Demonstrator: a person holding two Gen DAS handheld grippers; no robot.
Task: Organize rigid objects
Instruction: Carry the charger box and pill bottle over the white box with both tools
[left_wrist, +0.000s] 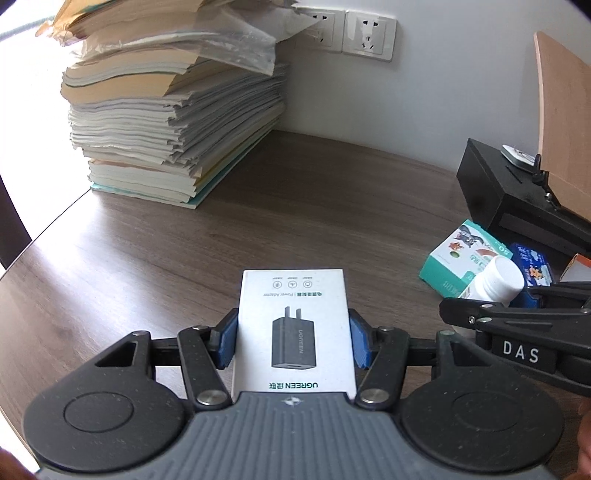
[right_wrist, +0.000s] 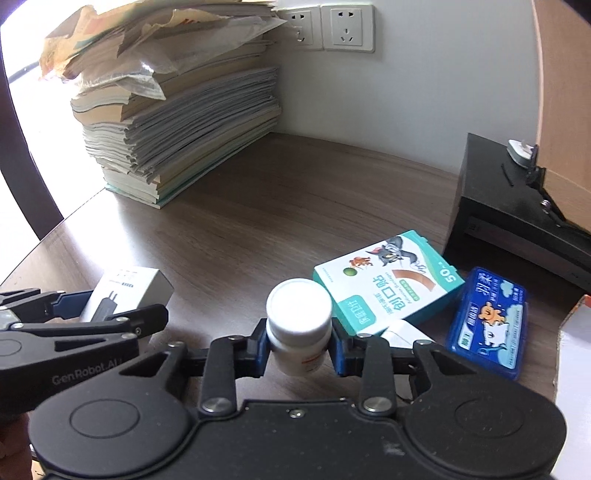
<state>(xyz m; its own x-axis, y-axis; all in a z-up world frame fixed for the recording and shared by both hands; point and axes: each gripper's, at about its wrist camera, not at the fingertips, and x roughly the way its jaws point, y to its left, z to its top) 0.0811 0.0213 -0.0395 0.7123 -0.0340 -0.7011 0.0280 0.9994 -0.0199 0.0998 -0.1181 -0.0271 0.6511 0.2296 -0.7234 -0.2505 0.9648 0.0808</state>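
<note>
My left gripper (left_wrist: 293, 338) is shut on a white UGREEN power adapter box (left_wrist: 293, 332), held flat above the wooden table; the box also shows in the right wrist view (right_wrist: 127, 293). My right gripper (right_wrist: 299, 345) is shut on a white pill bottle (right_wrist: 299, 321) with a white cap, just in front of a teal bandage box (right_wrist: 388, 284). The bottle also shows at the right of the left wrist view (left_wrist: 495, 282). A blue tin (right_wrist: 487, 325) lies to the right of the teal box.
A tall stack of papers and books (left_wrist: 173, 110) stands at the back left against the wall. A black box (right_wrist: 517, 221) sits at the right with a wooden board (right_wrist: 561, 110) above it. A white and orange carton (right_wrist: 576, 332) is at the far right edge.
</note>
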